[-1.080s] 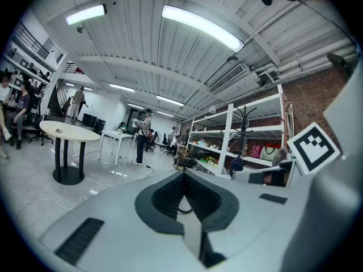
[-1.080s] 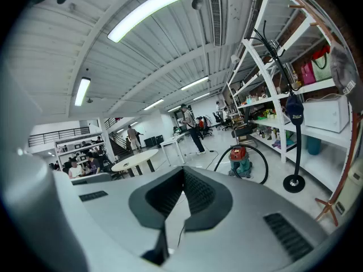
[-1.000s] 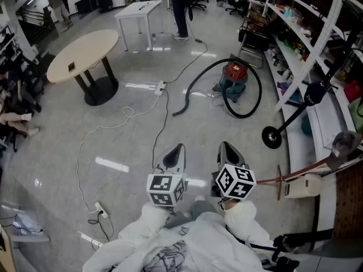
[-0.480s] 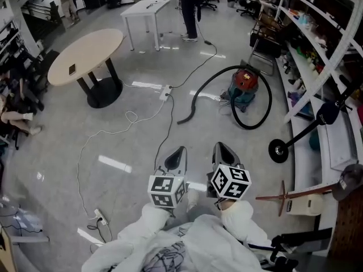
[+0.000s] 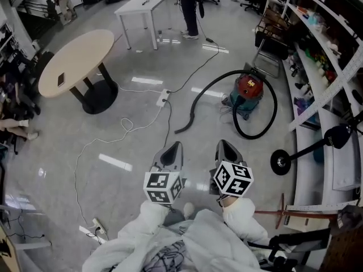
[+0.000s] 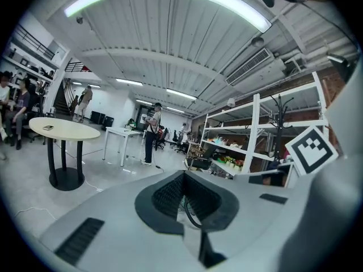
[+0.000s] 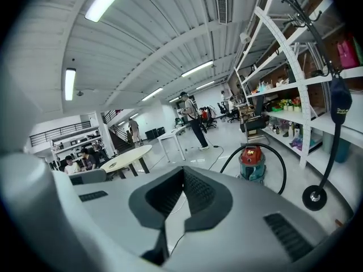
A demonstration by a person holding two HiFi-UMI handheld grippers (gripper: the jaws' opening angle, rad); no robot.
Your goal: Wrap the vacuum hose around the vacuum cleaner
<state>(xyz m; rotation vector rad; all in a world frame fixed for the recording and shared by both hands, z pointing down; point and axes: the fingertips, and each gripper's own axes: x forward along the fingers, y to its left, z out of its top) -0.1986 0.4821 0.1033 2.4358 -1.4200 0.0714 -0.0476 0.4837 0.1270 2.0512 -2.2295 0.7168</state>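
Observation:
The vacuum cleaner (image 5: 249, 90), red on top with a teal body, stands on the grey floor well ahead of me, also in the right gripper view as the vacuum cleaner (image 7: 251, 162). Its black hose (image 5: 274, 103) makes a big loop to the right of it, and the free end trails left across the floor. The hose (image 7: 284, 168) arches over the machine in the right gripper view. My left gripper (image 5: 173, 149) and right gripper (image 5: 225, 147) are held side by side close to my body, far short of the vacuum. Both are shut and empty: left gripper (image 6: 184, 175), right gripper (image 7: 182, 170).
A round beige table (image 5: 74, 61) and a white table (image 5: 142, 4) stand at the left and back. A power strip (image 5: 163, 98) with thin cables lies on the floor. Shelving (image 5: 323, 50) lines the right side, with a black floor stand (image 5: 281, 162) beside it. A person (image 5: 190, 4) stands far back.
I have walked forward with both grippers; the vacuum and hose sit lower and nearer in the head view. The jaws look unchanged, and the hose lies as before.

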